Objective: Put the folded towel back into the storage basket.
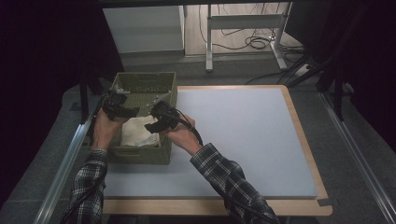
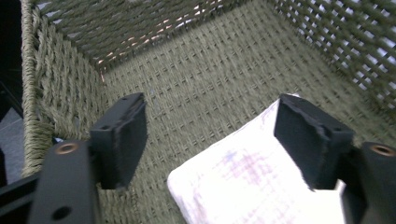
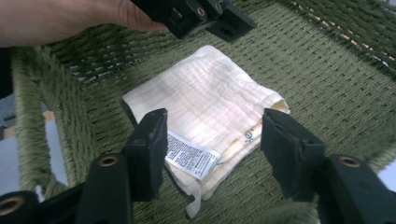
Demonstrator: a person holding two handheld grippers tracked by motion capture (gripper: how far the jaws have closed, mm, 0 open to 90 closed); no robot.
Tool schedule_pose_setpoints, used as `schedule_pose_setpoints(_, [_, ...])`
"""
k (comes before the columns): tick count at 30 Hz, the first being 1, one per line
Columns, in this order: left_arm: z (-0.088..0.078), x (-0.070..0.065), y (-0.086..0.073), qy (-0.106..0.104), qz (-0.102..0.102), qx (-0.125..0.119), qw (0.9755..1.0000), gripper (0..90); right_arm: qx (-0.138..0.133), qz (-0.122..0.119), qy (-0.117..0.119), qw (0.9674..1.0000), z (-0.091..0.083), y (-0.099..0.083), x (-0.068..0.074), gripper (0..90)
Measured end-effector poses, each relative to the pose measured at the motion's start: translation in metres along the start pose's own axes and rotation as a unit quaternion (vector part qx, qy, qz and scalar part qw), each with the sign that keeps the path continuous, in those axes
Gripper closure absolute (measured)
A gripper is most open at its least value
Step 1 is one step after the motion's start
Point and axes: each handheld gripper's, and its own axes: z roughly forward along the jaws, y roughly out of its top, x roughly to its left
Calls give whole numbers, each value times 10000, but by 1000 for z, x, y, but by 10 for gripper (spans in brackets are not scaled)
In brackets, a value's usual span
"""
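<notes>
Inside the green woven basket (image 1: pixel 164 88) the folded cream cloth (image 3: pixel 205 107) lies flat on the bottom (care label facing up). The left gripper (image 2: pixel 210 135) and the right gripper (image 3: pixel 212 140) both hang over it with jaws parted, gripping nothing. Lifting both straight up should avoid snagging the folds.

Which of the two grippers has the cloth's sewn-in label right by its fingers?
The right gripper: its view shows the white label on the folded cloth between its open fingers. The left gripper faces a plain corner.
</notes>
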Motion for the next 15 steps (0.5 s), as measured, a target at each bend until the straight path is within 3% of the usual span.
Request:
schedule_pose_setpoints(2, [-2, 1, 0, -120, -159, -103, 9997, 198, -32, -37, 9, 10000, -4, -2, -1, 348])
schedule_pose_setpoints(15, [-11, -4, 2, -634, -544, -415, 9956, 99, -174, -49, 78, 9998, -26, -17, -10, 203])
